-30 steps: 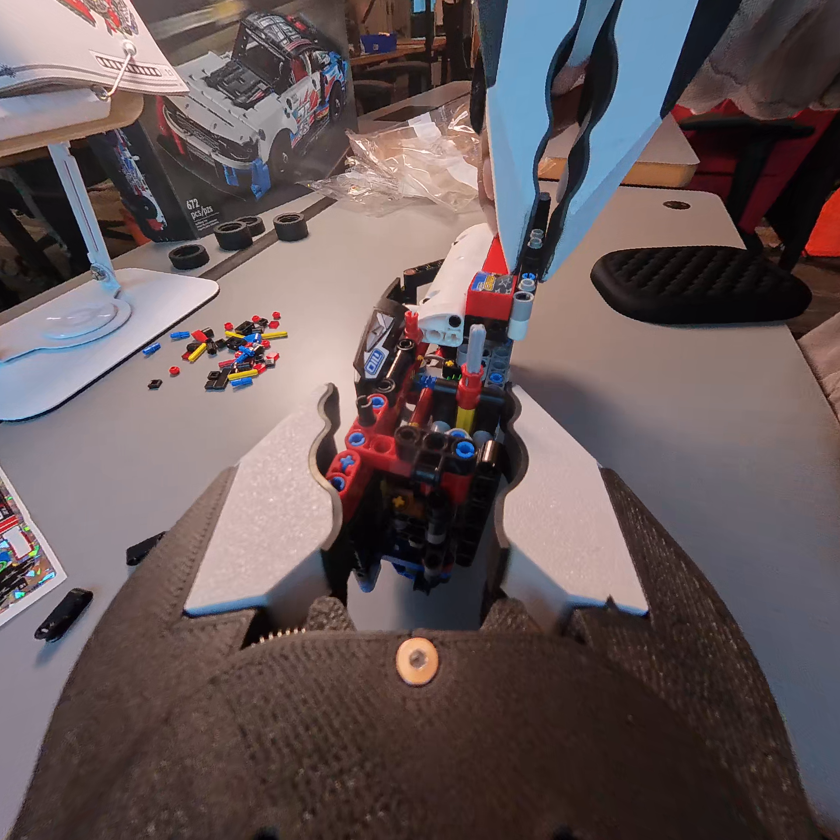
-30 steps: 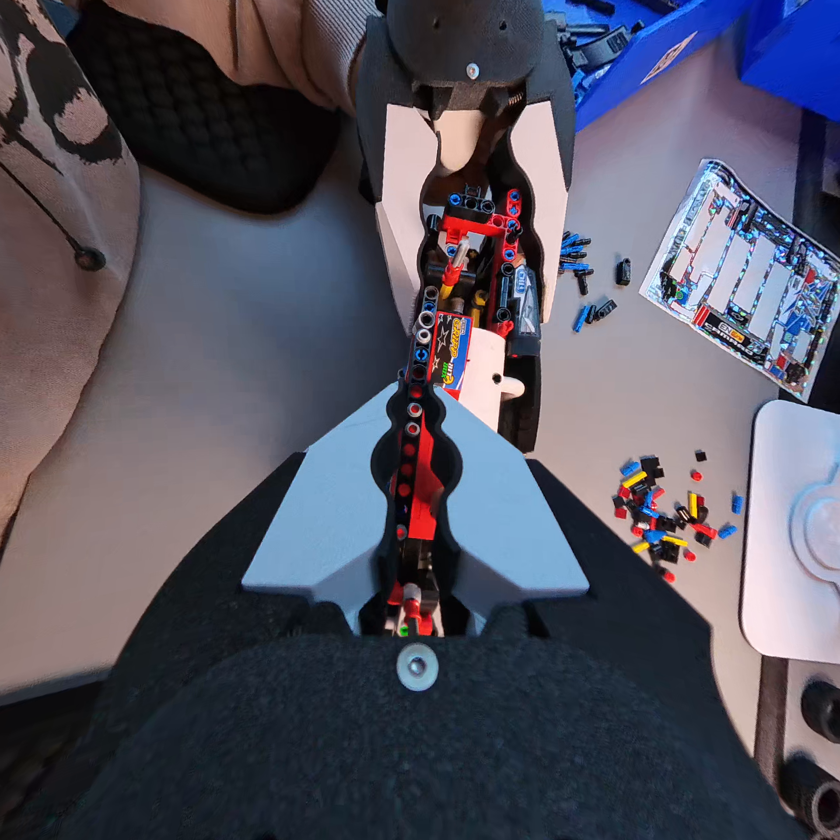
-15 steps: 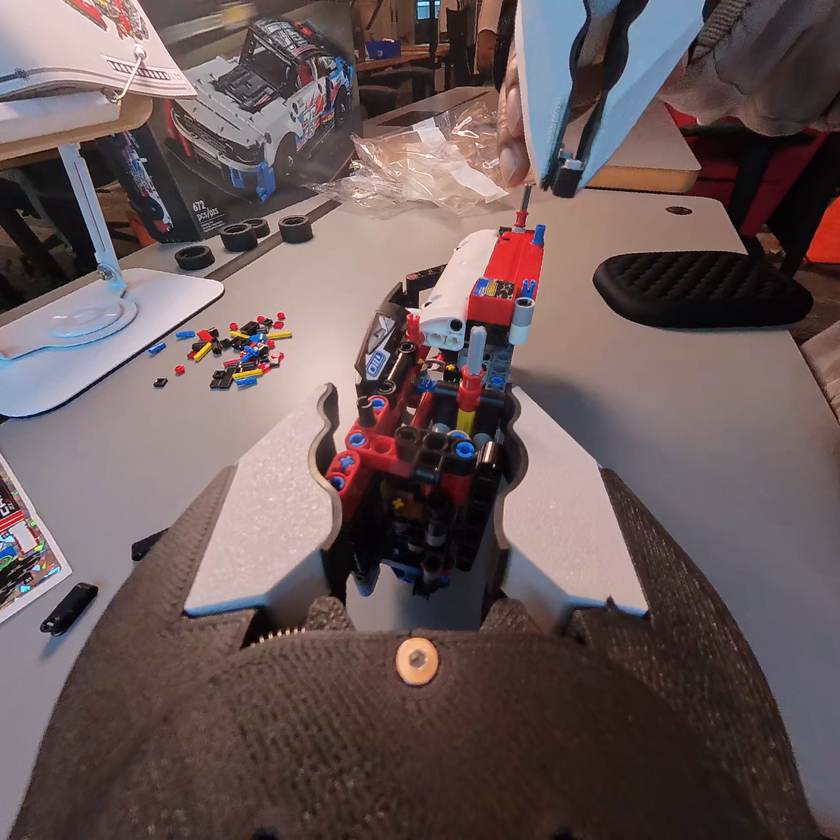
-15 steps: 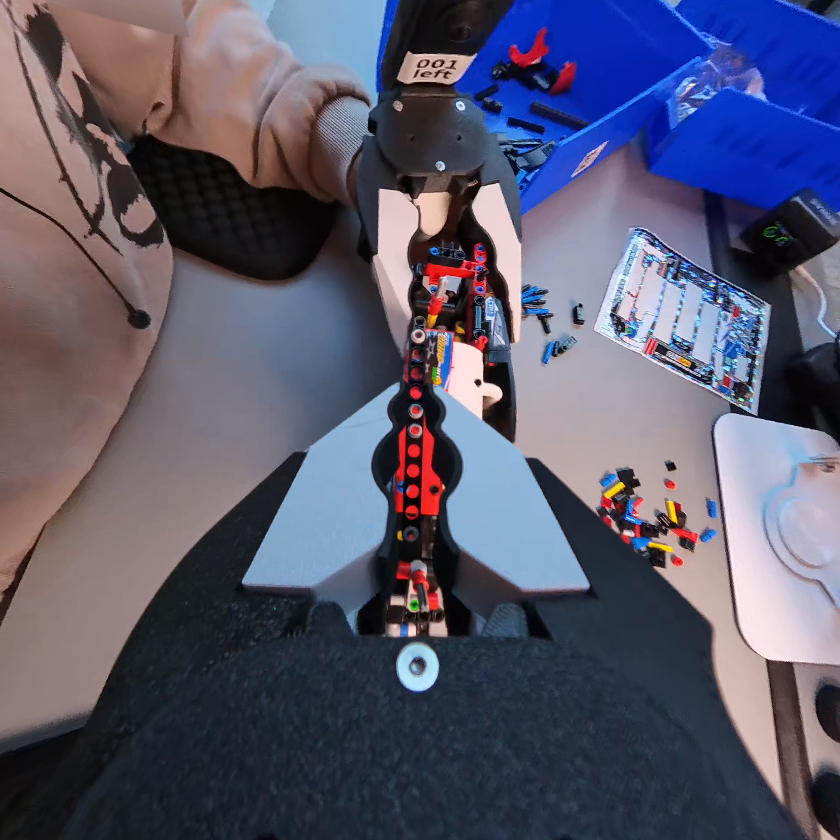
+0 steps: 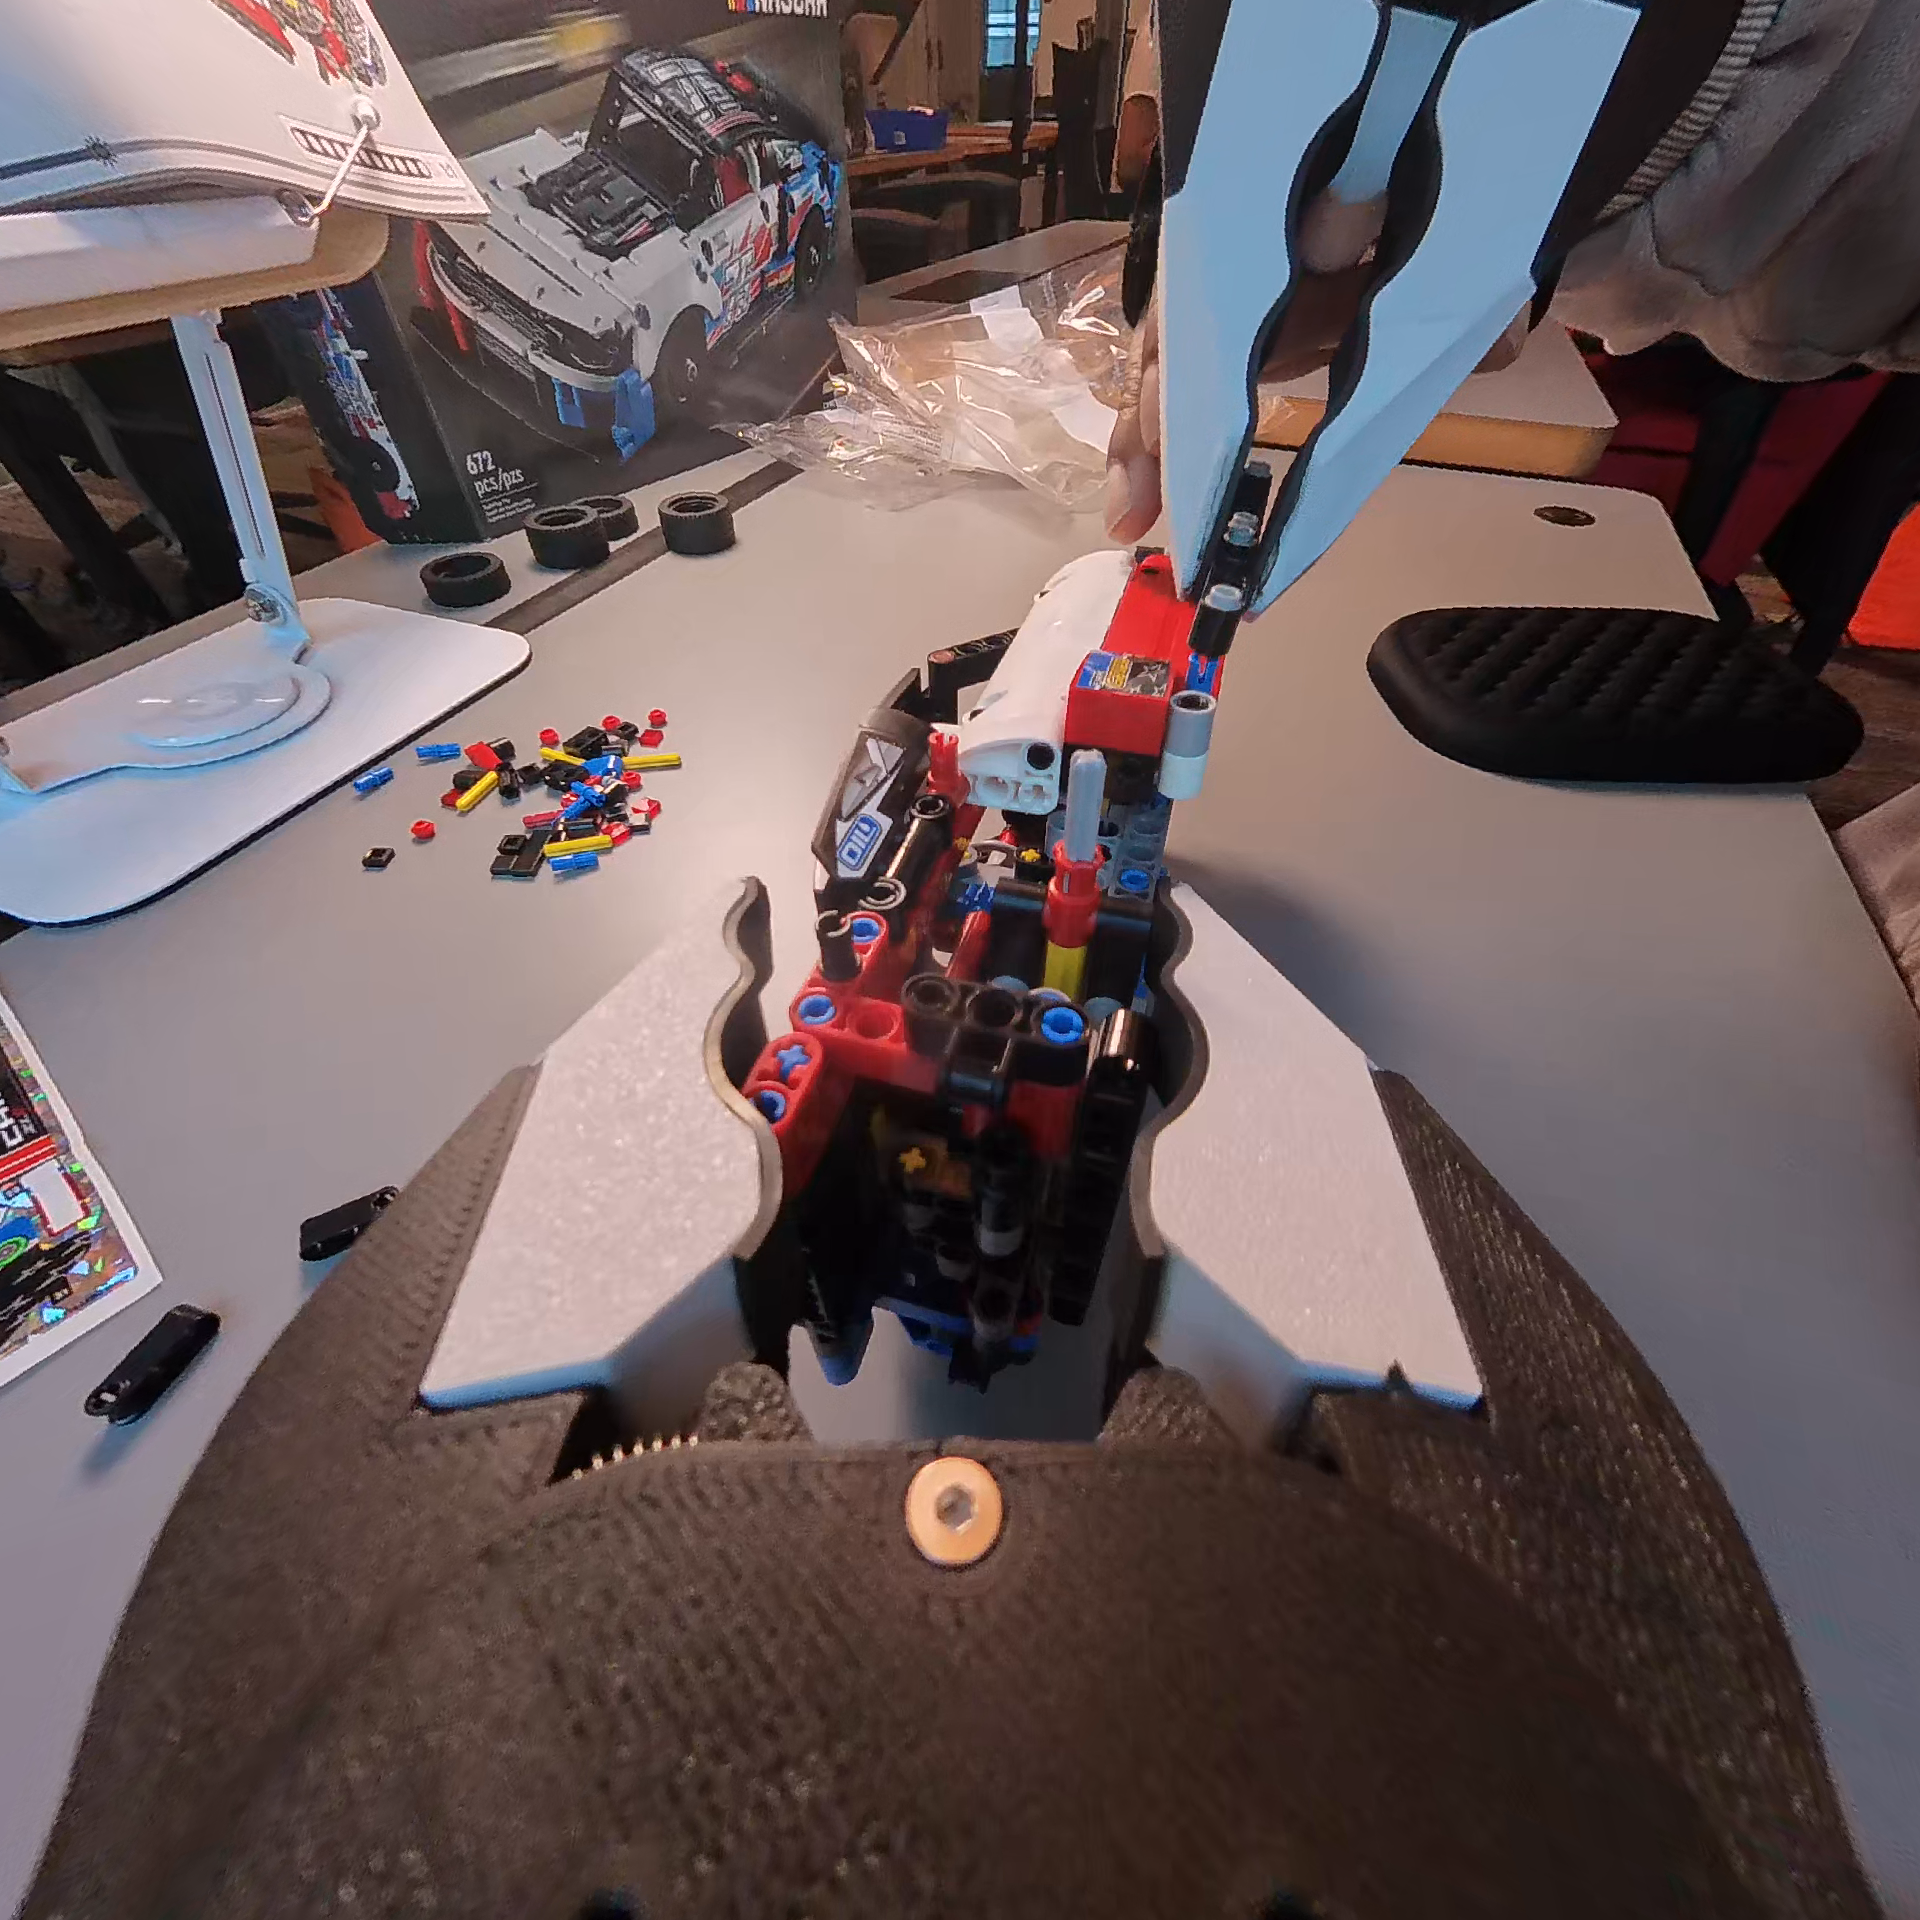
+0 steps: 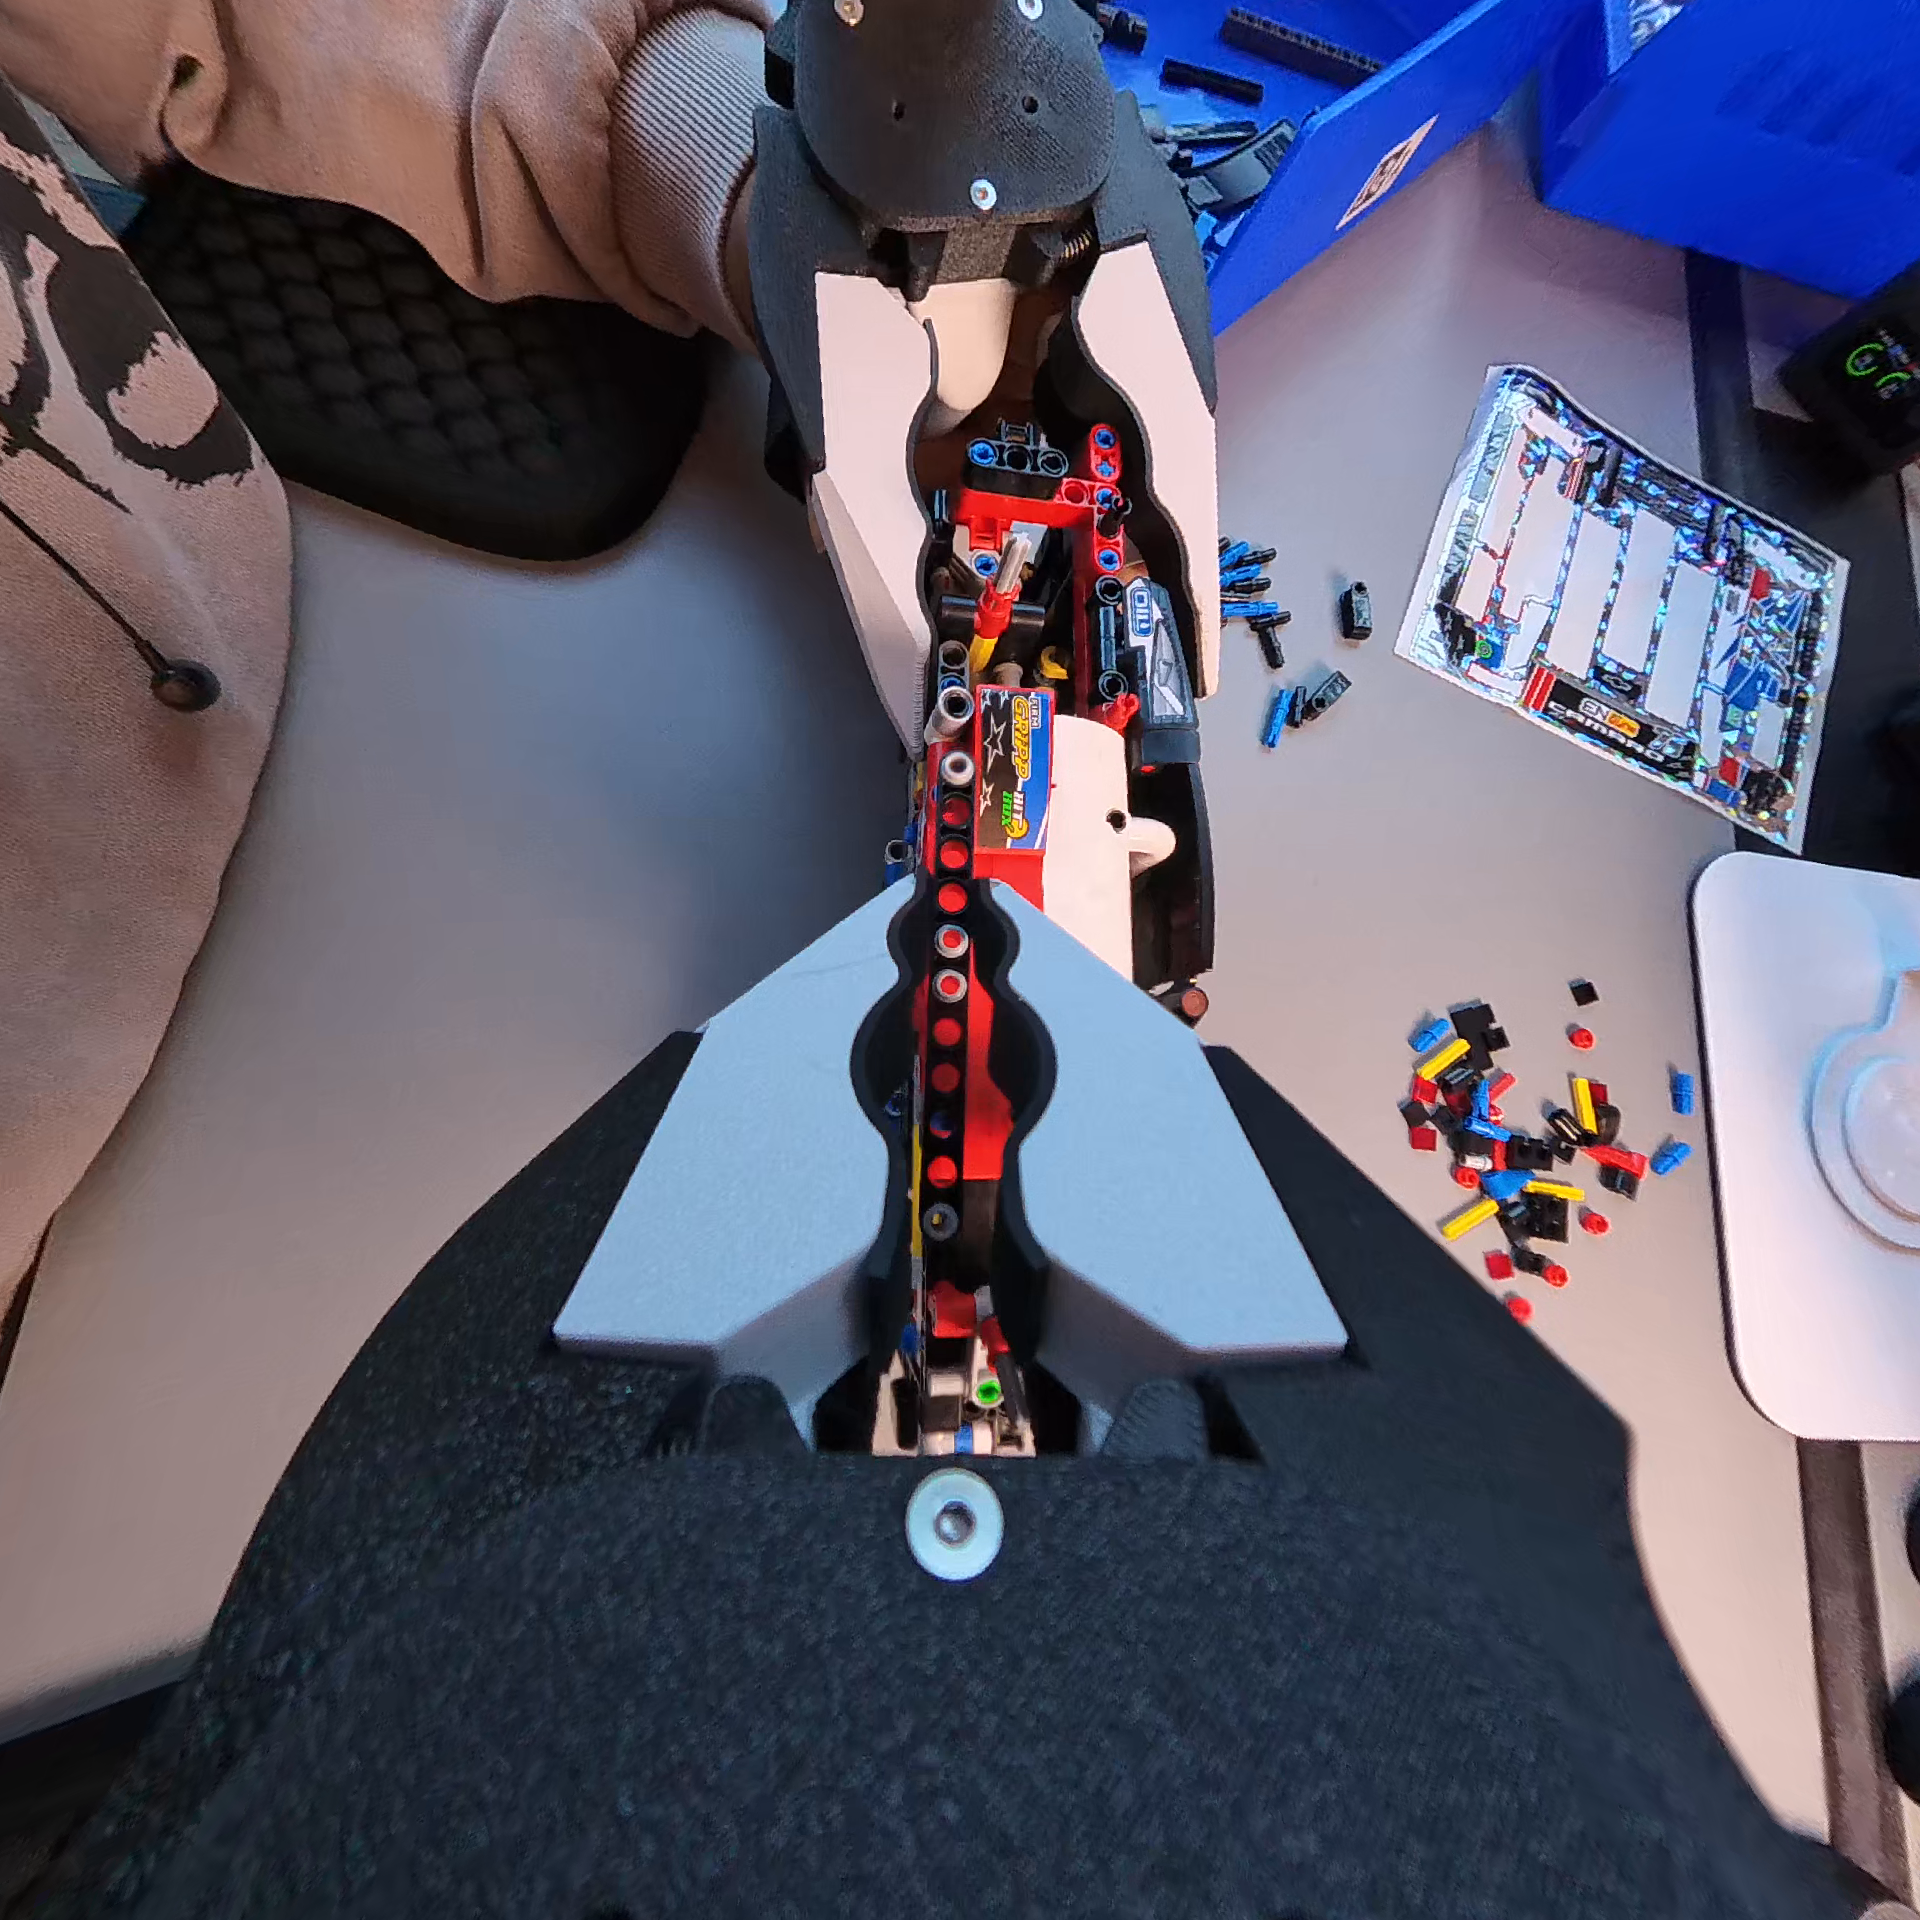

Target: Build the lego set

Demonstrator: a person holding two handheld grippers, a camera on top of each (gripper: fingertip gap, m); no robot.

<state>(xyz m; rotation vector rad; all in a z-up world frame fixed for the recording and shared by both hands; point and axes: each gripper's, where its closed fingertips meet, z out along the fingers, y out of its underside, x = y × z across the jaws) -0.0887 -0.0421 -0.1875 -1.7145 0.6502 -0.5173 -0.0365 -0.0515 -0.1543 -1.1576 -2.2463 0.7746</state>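
The half-built lego car chassis (image 5: 977, 1039), red, black and white, rests on the grey table. My left gripper (image 5: 961, 904) is shut on its near end, one finger on each side. My right gripper (image 5: 1226, 582) comes down from above, shut on a long black beam with holes (image 5: 1216, 623), and holds it against the far red side of the chassis. In the right wrist view the right gripper (image 6: 954, 894) clamps the beam (image 6: 951, 987) lengthwise over the red side. The left gripper (image 6: 1049, 707) grips the chassis (image 6: 1039, 499) beyond it.
A pile of small loose parts (image 5: 561, 790) lies to the left, with black tyres (image 5: 566, 535), the set's box (image 5: 623, 260) and a white booklet stand (image 5: 208, 707) behind. A black pad (image 5: 1610, 686) lies to the right. A sticker sheet (image 6: 1621, 603) and blue bins (image 6: 1714, 135) are nearby. Some 7 centimetres of space lies between my two pairs of fingers.
My right gripper lifted the black beam off the chassis half a second ago and has now come back down onto its red side. My left gripper has held still.
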